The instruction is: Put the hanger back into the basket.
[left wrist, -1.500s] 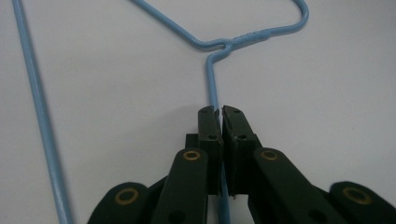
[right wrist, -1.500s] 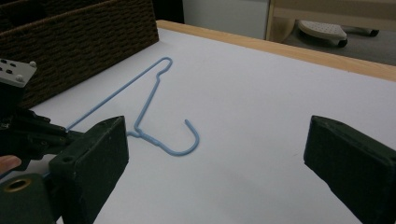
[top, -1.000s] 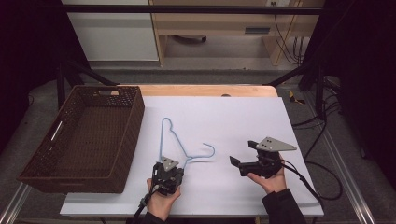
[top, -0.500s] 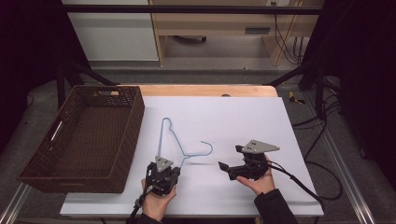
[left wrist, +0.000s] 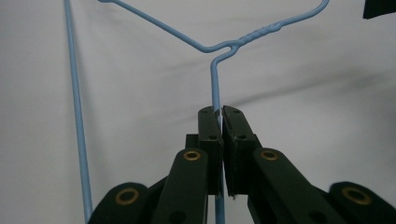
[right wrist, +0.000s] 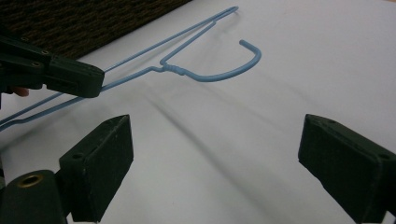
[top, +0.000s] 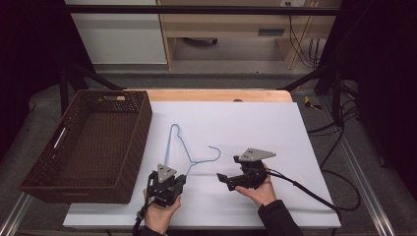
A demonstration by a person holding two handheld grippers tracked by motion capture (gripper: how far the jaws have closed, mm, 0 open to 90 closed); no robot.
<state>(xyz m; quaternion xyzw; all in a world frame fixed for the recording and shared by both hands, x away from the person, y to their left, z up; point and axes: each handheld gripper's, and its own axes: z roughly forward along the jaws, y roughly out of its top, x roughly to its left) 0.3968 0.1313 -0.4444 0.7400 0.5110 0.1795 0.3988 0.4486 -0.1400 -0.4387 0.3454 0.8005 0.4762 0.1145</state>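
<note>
Hanger: where it lies flat on the white desk, the blue wire hanger (top: 184, 147) sits near the front edge, just beside the wicker basket (top: 88, 142)
Left gripper (left wrist: 219, 116): clenched on the hanger's wire
Right gripper (right wrist: 215, 163): jaws spread wide, nothing between them; near the hook

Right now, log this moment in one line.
left tongs: shut on blue hanger | right tongs: open, empty | basket: empty
</note>
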